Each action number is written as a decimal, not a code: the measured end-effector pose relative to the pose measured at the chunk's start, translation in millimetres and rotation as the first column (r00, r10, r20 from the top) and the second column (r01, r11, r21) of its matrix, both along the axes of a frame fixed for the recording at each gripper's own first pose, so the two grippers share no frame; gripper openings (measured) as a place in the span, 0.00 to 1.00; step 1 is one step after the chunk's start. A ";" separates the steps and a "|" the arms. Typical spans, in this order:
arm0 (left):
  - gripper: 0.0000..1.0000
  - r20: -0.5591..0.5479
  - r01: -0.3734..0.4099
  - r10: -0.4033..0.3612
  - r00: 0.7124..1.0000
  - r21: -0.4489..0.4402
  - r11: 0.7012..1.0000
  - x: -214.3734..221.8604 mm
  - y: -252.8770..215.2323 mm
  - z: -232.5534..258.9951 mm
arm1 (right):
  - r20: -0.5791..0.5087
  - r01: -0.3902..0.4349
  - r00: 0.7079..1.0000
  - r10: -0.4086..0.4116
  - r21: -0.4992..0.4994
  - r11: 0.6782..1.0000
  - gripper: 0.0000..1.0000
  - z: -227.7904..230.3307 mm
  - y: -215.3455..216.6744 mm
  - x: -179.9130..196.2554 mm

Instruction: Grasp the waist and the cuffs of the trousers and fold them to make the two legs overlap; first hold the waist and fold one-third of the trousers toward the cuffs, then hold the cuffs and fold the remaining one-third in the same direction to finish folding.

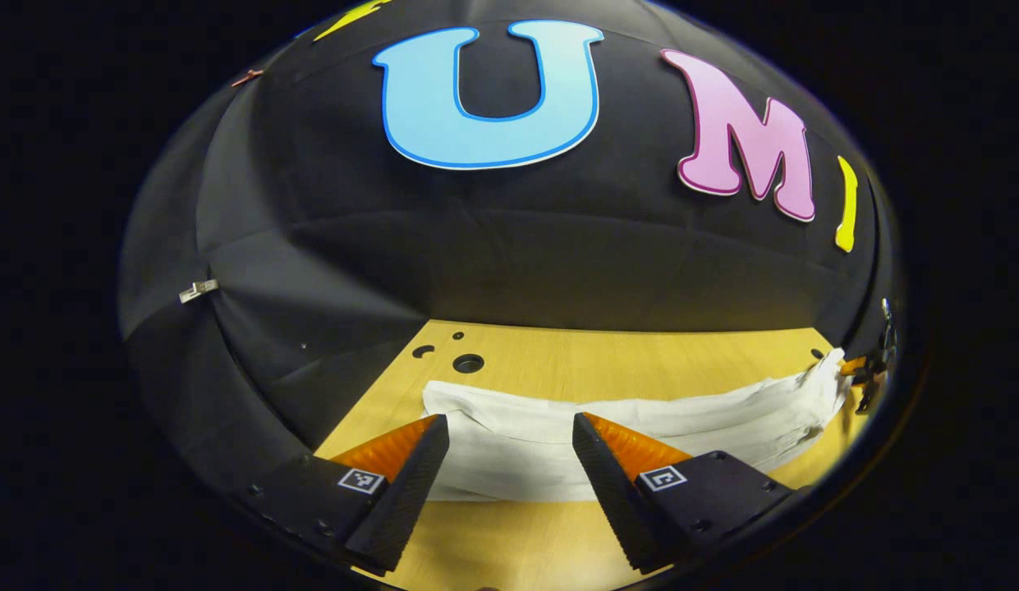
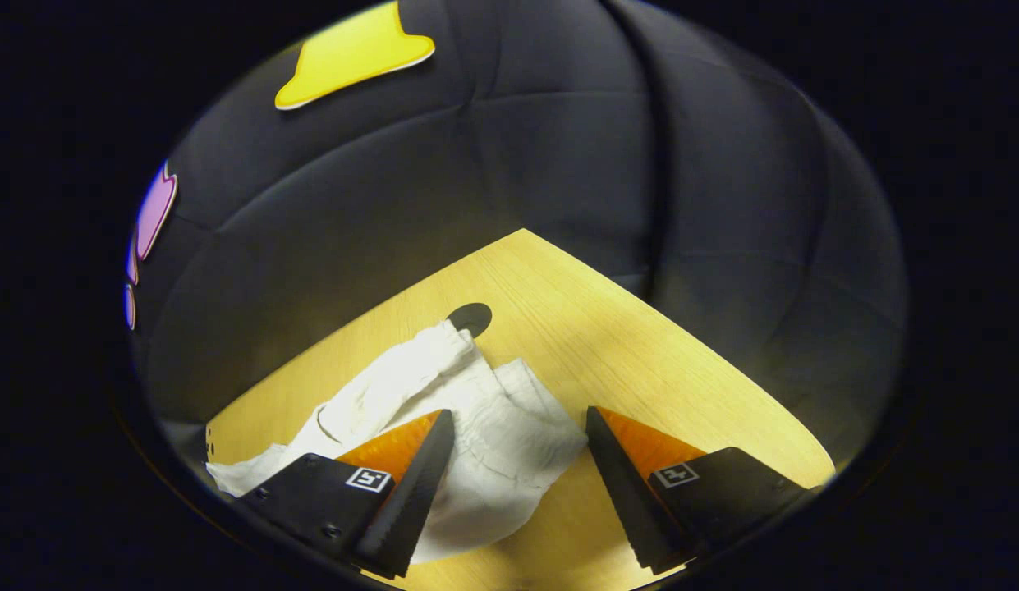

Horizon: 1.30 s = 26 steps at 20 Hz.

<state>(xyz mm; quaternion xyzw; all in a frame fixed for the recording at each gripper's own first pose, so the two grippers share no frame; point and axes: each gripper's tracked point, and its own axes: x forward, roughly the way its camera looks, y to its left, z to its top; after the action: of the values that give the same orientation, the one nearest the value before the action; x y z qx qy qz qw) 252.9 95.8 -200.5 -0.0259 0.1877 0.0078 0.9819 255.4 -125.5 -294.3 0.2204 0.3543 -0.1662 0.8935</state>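
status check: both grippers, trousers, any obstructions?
Left gripper open, nothing gripped. Right gripper open over gathered end. White trousers lying on wooden table, legs overlapped. Nothing in the way.

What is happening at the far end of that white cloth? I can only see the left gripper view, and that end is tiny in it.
Observer: In the right gripper view, that end of the trousers is gathered and crinkled, like an elastic waist.
Operator: Is anything pinching it?
Observer: No. The right gripper hangs over it with its jaws spread wide, not pressing on the cloth.
Operator: Anything else near it?
Observer: A dark round hole in the table sits right at the cloth's far tip.
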 end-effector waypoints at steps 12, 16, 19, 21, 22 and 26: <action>0.96 -0.061 -0.067 0.058 0.996 -0.156 0.985 -64.3 -50.5 37.4 | -0.026 -0.098 0.995 0.095 -0.155 0.983 0.37 -12.4 31.4 1.4; 0.96 -0.062 -0.079 0.071 0.995 -0.133 0.988 -69.0 -56.1 55.2 | -0.018 -0.163 0.987 0.162 -0.174 0.971 0.16 -5.7 31.4 0.2; 0.96 -0.032 -0.043 0.040 0.999 -0.100 0.994 -71.0 -64.8 69.4 | 0.007 -0.197 0.979 0.204 -0.241 0.950 0.16 25.0 34.0 1.8; 0.96 -0.021 -0.027 0.025 0.999 -0.067 0.997 -73.0 -65.1 74.8 | 0.027 -0.212 0.973 0.228 -0.282 0.936 0.15 57.7 38.2 4.0; 0.96 -0.024 -0.026 0.024 0.999 -0.056 0.998 -75.0 -65.0 76.0 | 0.039 -0.217 0.970 0.240 -0.305 0.927 0.15 78.6 41.8 0.8; 0.96 0.012 0.021 -0.020 1.000 -0.029 0.999 -79.6 -67.7 80.7 | 0.076 -0.246 0.952 0.296 -0.384 0.890 0.15 147.1 66.3 -19.7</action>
<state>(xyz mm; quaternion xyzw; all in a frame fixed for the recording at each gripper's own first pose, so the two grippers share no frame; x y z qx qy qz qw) 173.3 28.2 -119.8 -0.0384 0.1821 -0.0051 0.9825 235.7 -59.2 -147.1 0.0068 0.2839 -0.0884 0.9548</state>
